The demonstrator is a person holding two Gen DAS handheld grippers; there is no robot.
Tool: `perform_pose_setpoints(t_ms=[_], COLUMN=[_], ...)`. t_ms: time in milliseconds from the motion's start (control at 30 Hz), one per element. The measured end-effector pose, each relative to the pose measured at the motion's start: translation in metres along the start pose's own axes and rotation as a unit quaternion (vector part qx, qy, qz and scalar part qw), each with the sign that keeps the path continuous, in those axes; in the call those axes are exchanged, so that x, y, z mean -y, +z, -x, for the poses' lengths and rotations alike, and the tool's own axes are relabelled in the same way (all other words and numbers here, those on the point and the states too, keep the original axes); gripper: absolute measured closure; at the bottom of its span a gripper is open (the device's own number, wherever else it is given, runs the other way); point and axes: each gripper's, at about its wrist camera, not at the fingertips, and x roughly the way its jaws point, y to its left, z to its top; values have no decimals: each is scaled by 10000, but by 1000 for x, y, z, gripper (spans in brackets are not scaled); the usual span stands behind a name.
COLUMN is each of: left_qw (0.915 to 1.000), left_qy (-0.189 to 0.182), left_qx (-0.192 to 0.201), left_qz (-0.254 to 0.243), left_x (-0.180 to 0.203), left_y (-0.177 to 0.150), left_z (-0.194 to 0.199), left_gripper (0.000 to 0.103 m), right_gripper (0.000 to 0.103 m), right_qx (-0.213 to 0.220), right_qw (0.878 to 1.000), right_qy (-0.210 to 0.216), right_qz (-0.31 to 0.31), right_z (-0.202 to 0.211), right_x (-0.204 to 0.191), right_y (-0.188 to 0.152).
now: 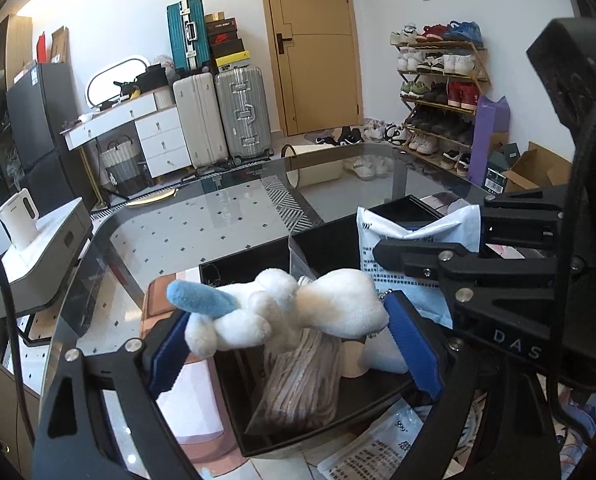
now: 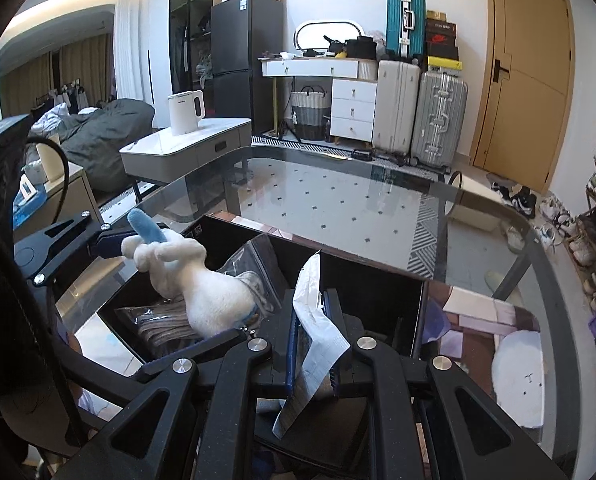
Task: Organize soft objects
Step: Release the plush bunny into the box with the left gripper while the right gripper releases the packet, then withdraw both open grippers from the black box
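On the glass table [image 2: 338, 200], black bin [image 1: 233, 268] held bagged cloth [image 1: 302, 384]; left gripper [image 1: 293, 344] clamped plush [image 1: 298, 312], right gripper [image 2: 314, 344] pinched white packet [image 2: 318, 320], both judged unplaced.

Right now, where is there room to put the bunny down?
The glass table is bare beyond the black box, toward the suitcases. The box's left half is crowded with bagged cloth under the bunny; its right compartment looks emptier.
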Motion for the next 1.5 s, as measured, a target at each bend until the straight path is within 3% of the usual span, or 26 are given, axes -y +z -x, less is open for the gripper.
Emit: perform_pose_setpoints(t_ms=[133,233,267,367,500,600,767,1033,1500], left_qw=[9999,9993,9990,9981,9974,9969,9942,9937,9945], left_qy=[-60,-247,-305,-400,-485,-500,-585,-644,-550], left_qx=[-63,-121,-120,-131,-46,-1,121,243,169], left_qz=[84,255,319,446,536,615,890,886,877], left_x=[-3,-8,-8,-11,-10,-10,-16,-12,-1], left_y=[1,1,0,0,-1,-1,-6,-21,-43], left_z=[-1,1,3,7,19,28,46,69,82], left_gripper=[10,7,6,3,0,0,0,0,0], right_gripper=[87,67,55,40,10,3,1,1,1], right_qx=[-60,-35,13,106,264,287,325,288,-193], right_qw=[9999,9999,9999,9998,9995,9991,9981,9964,9982], right_qy=[-37,-48,-31,-98,-180,-237,-385,-414,-327], right_qz=[82,126,120,143,-67,-179,-341,-676,-454], right_z=[3,13,19,35,59,75,95,113,109], right_x=[3,6,7,9,14,18,24,28,10], right_y=[0,1,0,-3,-12,-22,-42,-67,-79])
